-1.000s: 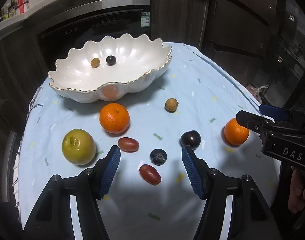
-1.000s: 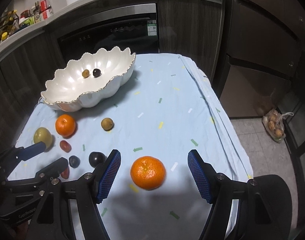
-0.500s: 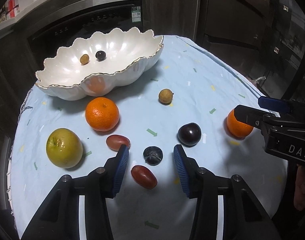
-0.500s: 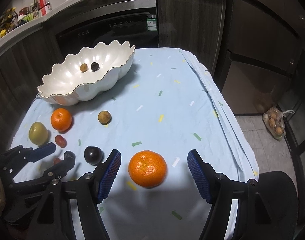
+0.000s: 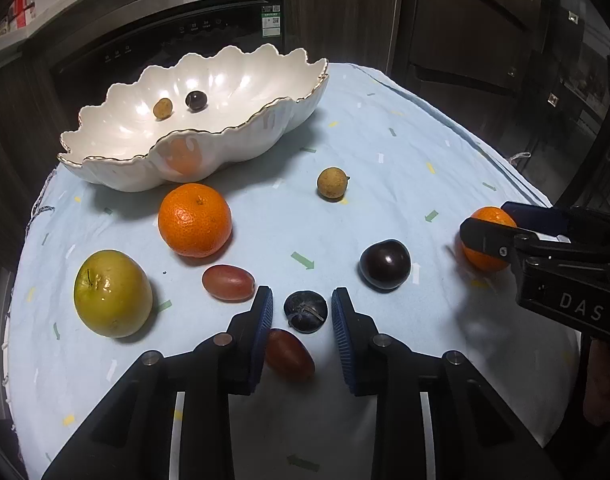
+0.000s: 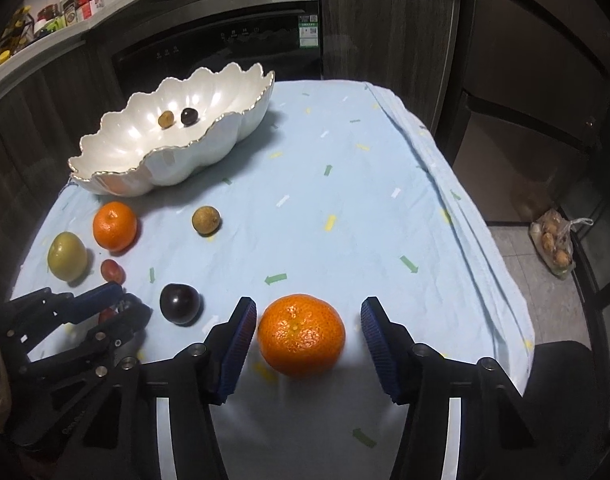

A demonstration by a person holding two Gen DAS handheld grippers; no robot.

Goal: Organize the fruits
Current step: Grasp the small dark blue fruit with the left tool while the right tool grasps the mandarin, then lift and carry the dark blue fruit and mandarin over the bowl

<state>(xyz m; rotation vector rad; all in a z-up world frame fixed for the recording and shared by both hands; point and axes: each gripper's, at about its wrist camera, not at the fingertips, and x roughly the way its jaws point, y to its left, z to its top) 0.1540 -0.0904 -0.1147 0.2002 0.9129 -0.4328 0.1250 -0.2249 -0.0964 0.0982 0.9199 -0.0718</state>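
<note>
A white scalloped bowl (image 5: 241, 148) (image 6: 117, 184) at the back left holds a small brown fruit (image 5: 163, 108) and a dark one (image 5: 196, 101). My left gripper (image 5: 301, 312) is open, its pads close on either side of a small dark wrinkled fruit (image 5: 305, 312) on the blue cloth. A red grape (image 5: 289, 354) lies just under it. My right gripper (image 6: 305, 332) is open around an orange (image 6: 301, 334) with gaps on both sides. Another orange (image 5: 195, 220), a green apple (image 5: 112, 294), a red grape (image 5: 228, 282), a dark plum (image 5: 385, 265) and a brown longan (image 5: 332, 183) lie loose.
The table has a light blue cloth (image 6: 345, 200) whose right edge drops off to the floor. A bag of produce (image 6: 555, 244) lies on the floor at right. Dark cabinets and an oven (image 6: 225, 40) stand behind the table.
My left gripper moved forward and narrowed its jaws around the small dark fruit. My right gripper moved forward so the orange lies between its fingers.
</note>
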